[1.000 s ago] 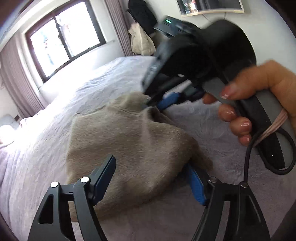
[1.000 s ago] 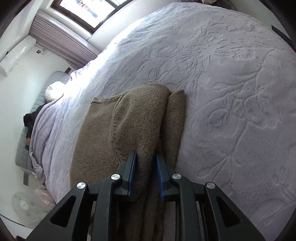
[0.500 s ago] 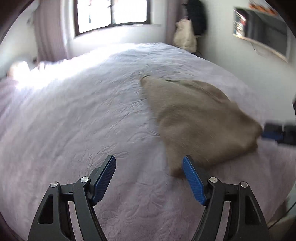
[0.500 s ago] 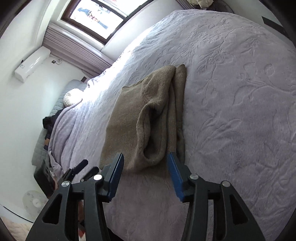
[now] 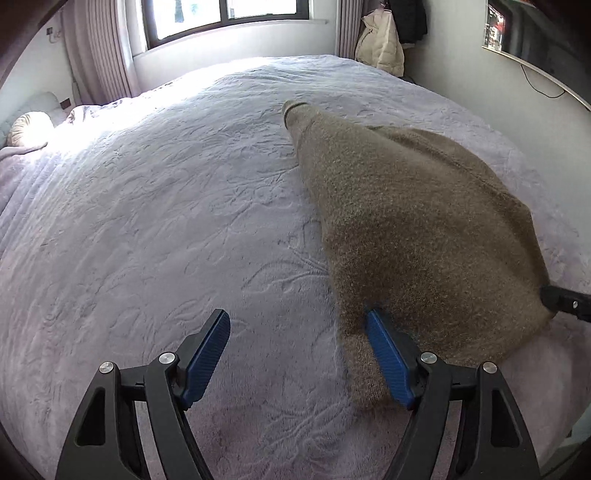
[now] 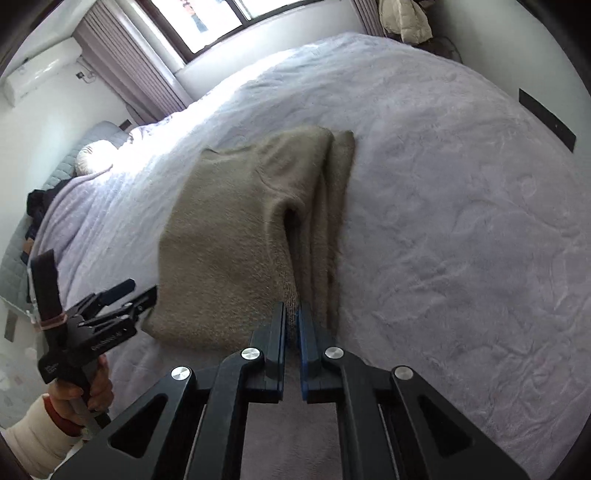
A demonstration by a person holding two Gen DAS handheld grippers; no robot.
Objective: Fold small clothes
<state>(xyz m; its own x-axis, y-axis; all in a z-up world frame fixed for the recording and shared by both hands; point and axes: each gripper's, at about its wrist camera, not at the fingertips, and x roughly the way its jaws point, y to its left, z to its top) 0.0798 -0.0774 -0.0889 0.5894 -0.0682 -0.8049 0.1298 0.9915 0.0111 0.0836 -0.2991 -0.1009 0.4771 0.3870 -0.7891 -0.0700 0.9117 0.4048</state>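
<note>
A brown fuzzy knit garment (image 5: 406, 221) lies folded lengthwise on the right part of the bed. My left gripper (image 5: 297, 354) hovers at its near left corner. Its jaws are opening, and only a strip of the garment's edge lies inside them, by the right pad (image 5: 388, 358), which does not press on it. My right gripper (image 6: 291, 321) is shut on the near edge of the garment (image 6: 240, 221), which rises in a ridge toward it. The right gripper's tip (image 5: 565, 302) shows at the garment's near right corner. A hand (image 6: 96, 387) holds the left gripper (image 6: 135, 293).
The bed cover (image 5: 166, 221) is lilac with an embossed flower pattern. A pillow (image 5: 29, 125) lies at the far left, below the window (image 5: 221, 14) and curtains. A beige jacket (image 5: 380, 44) hangs at the far right. Dark clothes (image 6: 37, 206) lie by the bed's left side.
My left gripper swung left off the garment and now sits at its near left corner. My right gripper opened, drew back to the near edge and shut on it.
</note>
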